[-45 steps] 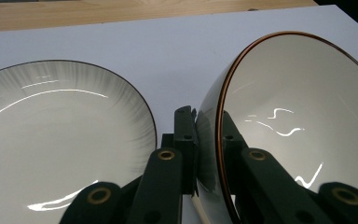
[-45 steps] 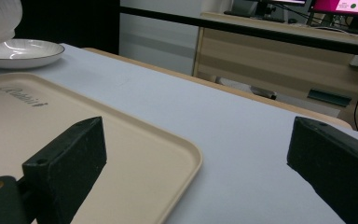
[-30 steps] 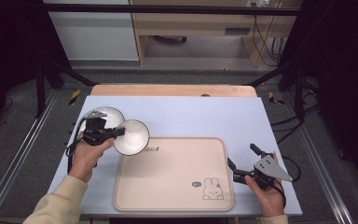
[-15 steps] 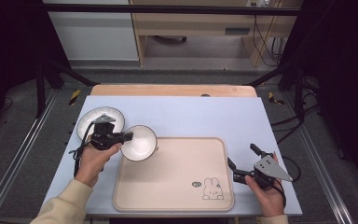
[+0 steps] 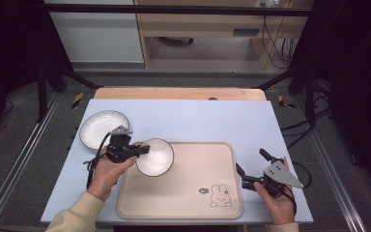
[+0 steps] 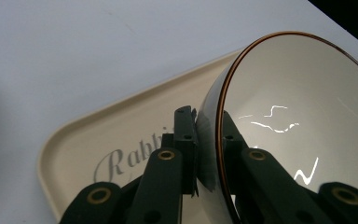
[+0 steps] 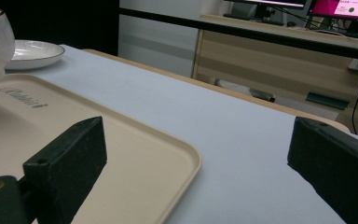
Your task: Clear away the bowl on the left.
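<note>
Overhead forward-down; gripper views near tray (image 5: 183,212)

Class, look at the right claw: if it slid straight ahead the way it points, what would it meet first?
Probably nothing: the right claw, open, straddles the tray's far right corner, with bare table beyond, though depth is unclear.

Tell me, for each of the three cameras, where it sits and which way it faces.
High view: sits above the person's side, looks forward and down on the table; both forearms, the left gripper and right gripper show.
Left gripper view: rides on the left gripper, looks along its jaws clamped on the bowl rim, over the tray.
Right gripper view: rides on the right gripper, looks low across the tray toward the plate; its open jaws show.
All three views share the bowl and tray.
</note>
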A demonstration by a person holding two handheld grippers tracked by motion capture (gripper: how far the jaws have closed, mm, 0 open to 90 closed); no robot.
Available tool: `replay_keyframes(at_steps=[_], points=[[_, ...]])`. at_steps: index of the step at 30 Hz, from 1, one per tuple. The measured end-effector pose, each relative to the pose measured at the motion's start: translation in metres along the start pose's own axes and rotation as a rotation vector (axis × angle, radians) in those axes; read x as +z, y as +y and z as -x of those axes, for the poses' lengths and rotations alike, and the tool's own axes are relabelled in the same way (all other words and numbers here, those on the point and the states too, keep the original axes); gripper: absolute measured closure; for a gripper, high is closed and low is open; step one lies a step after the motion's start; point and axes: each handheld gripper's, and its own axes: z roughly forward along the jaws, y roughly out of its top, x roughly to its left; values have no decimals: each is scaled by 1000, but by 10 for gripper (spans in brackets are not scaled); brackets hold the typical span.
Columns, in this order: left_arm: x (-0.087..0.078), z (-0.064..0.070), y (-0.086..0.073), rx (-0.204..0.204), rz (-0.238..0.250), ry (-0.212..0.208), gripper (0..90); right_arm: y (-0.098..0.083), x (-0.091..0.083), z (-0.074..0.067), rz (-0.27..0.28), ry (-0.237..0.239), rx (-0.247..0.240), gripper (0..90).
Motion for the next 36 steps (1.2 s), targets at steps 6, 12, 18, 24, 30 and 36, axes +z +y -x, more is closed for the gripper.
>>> replay_keyframes(at_steps=[6, 12, 18, 24, 30, 36], points=[[6, 12, 1, 19, -7, -32, 827, 0, 0, 0, 0, -1, 0, 47], [12, 22, 1, 28, -22, -57, 827, 0, 0, 0, 0, -2, 1, 48], [19, 29, -3, 42, -48, -74, 826, 0, 0, 0, 1, -1, -1, 49], [23, 33, -5, 44, -58, -83, 826, 0, -1, 0, 1, -1, -1, 50], [25, 35, -5, 47, -71, -86, 826, 0, 0, 0, 1, -1, -1, 50], [29, 38, -9, 47, -92, -99, 826, 0, -1, 1, 2, -2, -1, 50]])
